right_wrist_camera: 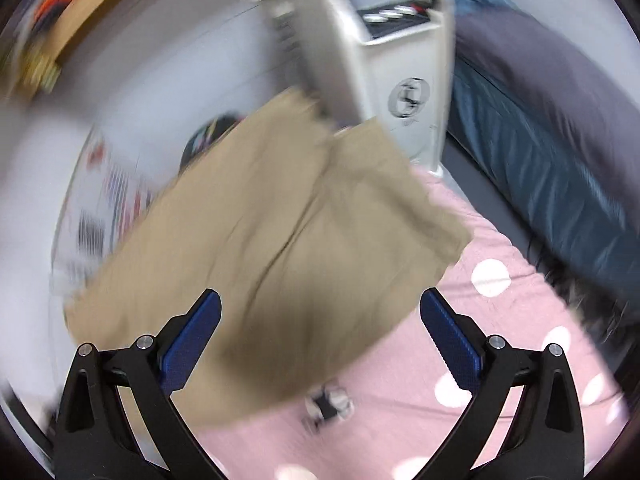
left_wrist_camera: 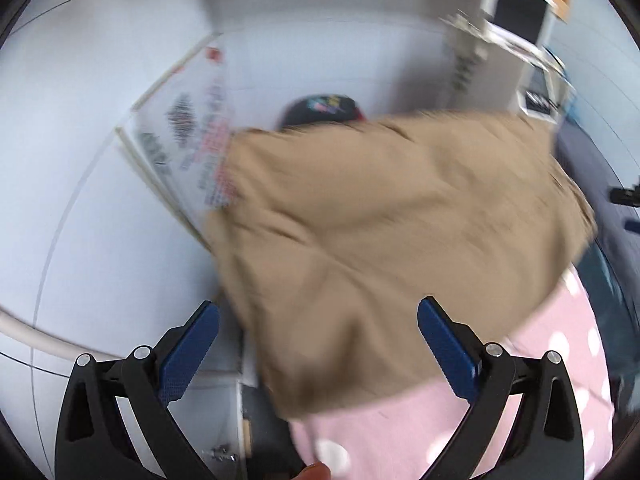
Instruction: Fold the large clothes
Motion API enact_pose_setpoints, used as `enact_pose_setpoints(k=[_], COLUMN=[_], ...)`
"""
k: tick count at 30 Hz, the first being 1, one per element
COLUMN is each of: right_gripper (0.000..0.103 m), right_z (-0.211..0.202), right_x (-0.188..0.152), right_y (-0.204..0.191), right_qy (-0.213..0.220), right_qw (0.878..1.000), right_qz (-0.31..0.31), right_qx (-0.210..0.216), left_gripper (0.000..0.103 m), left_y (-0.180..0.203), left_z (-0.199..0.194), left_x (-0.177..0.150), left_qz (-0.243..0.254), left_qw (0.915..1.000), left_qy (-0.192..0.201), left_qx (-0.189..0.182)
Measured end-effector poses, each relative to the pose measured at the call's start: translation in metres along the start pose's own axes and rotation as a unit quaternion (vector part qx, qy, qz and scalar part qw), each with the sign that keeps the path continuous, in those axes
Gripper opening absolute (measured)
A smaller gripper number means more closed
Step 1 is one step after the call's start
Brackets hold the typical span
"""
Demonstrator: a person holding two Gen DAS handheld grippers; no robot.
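A tan garment (left_wrist_camera: pixel 392 216) lies spread and partly folded on a pink sheet with white dots (left_wrist_camera: pixel 560 344). In the left wrist view my left gripper (left_wrist_camera: pixel 318 316) hovers over the garment's near edge, jaws wide apart, nothing between the blue pads (left_wrist_camera: pixel 188 352). In the right wrist view the same tan garment (right_wrist_camera: pixel 272 248) reaches between the fingers of my right gripper (right_wrist_camera: pixel 320 316), which is open too and holds nothing. A crease runs down the cloth's middle. Both views are blurred by motion.
A printed board (left_wrist_camera: pixel 192 136) and a dark cap (left_wrist_camera: pixel 320 112) lie beyond the garment on the white surface. A white appliance (right_wrist_camera: pixel 384 64) stands at the back. Dark blue bedding (right_wrist_camera: pixel 560 152) fills the right side. A small black-and-white item (right_wrist_camera: pixel 328 404) rests on the pink sheet (right_wrist_camera: pixel 460 360).
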State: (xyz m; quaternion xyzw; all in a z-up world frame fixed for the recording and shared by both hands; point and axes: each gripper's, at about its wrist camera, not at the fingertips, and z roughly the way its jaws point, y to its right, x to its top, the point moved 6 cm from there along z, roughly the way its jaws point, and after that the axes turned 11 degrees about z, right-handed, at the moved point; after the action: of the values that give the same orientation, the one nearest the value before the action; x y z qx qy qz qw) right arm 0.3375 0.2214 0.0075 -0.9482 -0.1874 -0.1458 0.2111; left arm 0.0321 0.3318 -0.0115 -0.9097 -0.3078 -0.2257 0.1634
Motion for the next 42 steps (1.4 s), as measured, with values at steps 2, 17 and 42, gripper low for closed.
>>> enact_pose_setpoints(k=[2,17,42], right_gripper=[0.098,0.098,0.098], right_z=[-0.006,-0.029,-0.024], right_x=[-0.031,-0.118,-0.130], right_y=[-0.021,-0.073,-0.098], right_qy=[-0.001,0.003,-0.010], right_qw=[0.999,0.974,0.974], right_qz=[-0.046,-0.184,-0.185], right_qx=[-0.020,-0.130,-0.128], left_gripper=[0.097,0.097,0.097], left_y=[0.024,0.058,0.056], left_z=[0.001,-0.015,-0.014], left_x=[-0.005,-0.025,-0.027], left_qz=[0.012,-0.009,0.013], left_qw=[0.9995,0.9956,0.9956], left_qy=[-0.023,-0.089,-0.093], left_qx=[-0.016,-0.027,-0.009])
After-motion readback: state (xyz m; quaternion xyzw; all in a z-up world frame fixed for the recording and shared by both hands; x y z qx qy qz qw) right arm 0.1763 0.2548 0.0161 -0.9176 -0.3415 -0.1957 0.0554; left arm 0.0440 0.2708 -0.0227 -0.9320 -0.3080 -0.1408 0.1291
